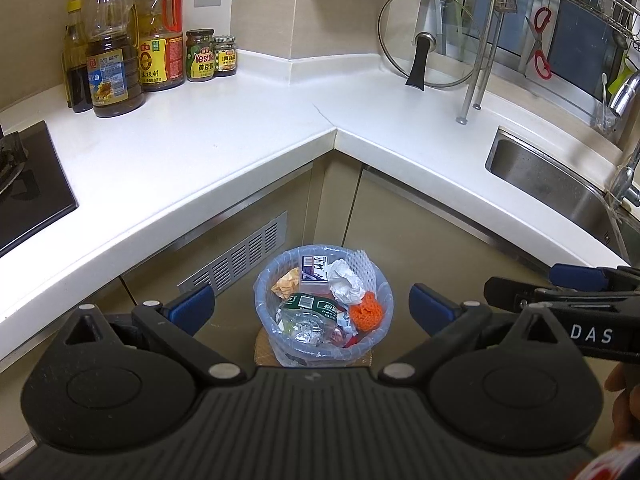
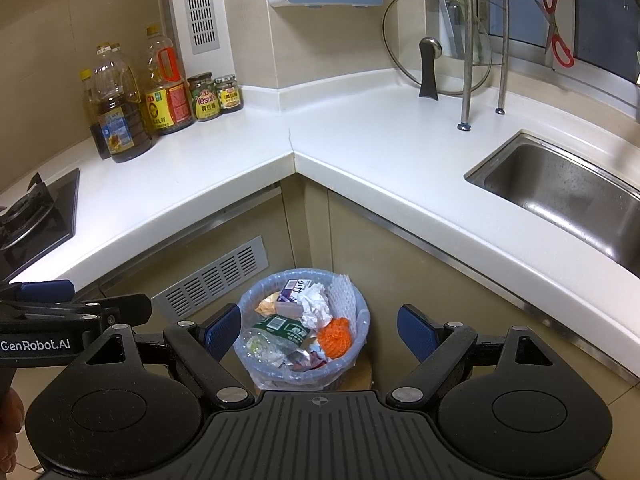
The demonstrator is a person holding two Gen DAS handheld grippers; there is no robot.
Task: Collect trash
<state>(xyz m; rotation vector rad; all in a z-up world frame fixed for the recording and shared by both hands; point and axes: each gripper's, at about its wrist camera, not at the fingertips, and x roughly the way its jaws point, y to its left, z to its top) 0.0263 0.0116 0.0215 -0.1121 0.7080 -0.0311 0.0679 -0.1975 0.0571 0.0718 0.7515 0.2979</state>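
Your two black handheld grippers, blue pads.
Left gripper (image 1: 312, 310), right gripper (image 2: 320, 334): ribbed black bodies, round hubs, silver screws, white "GenRobot.AI" + "DAS" lettering on sides.

Left gripper (image 1: 311, 307), right gripper (image 2: 319, 332) — agape.

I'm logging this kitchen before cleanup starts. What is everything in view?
bin: one, pale blue with clear liner, on the floor in the cabinet corner
trash: several pieces, white, orange, green, inside the bin
bottles: four, amber oil and dark sauce, back left of counter
jars: two, green and yellow labels, right of the bottles
lid: one, glass, leaning at the back wall
scissors: one, red handles, hanging above the sink
sink: one, steel, right
stove: one, black, left
left gripper: open, above the bin
right gripper: open, above the bin
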